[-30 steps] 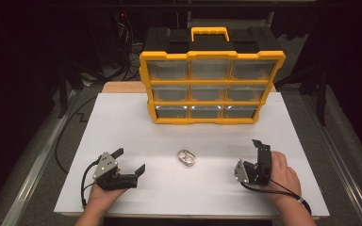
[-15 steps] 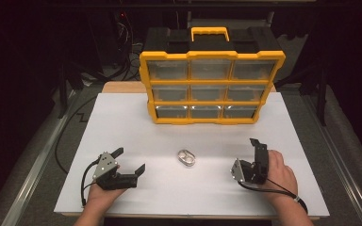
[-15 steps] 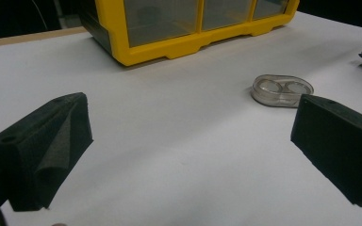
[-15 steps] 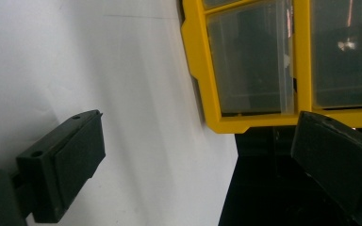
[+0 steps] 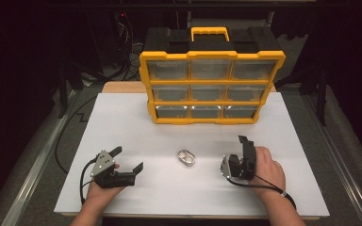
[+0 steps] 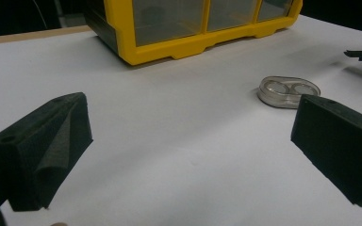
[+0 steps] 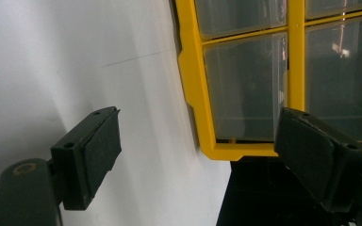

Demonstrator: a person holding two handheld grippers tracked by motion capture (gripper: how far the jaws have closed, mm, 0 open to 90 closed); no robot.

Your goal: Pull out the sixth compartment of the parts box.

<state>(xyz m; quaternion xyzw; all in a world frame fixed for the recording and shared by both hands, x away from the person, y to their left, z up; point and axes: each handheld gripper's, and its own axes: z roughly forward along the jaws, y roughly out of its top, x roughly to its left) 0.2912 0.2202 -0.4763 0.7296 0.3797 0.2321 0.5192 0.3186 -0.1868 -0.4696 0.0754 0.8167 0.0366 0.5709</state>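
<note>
With both claws wide, left claw (image 5: 127,159) and right claw (image 5: 242,153) flanking the case (image 5: 186,157) mid-desk (image 5: 122,117), we should approach it low and square before closing.

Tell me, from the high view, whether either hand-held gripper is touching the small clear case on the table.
No: the small clear case lies alone on the white table, apart from the left hand-held gripper and the right hand-held gripper.
</note>
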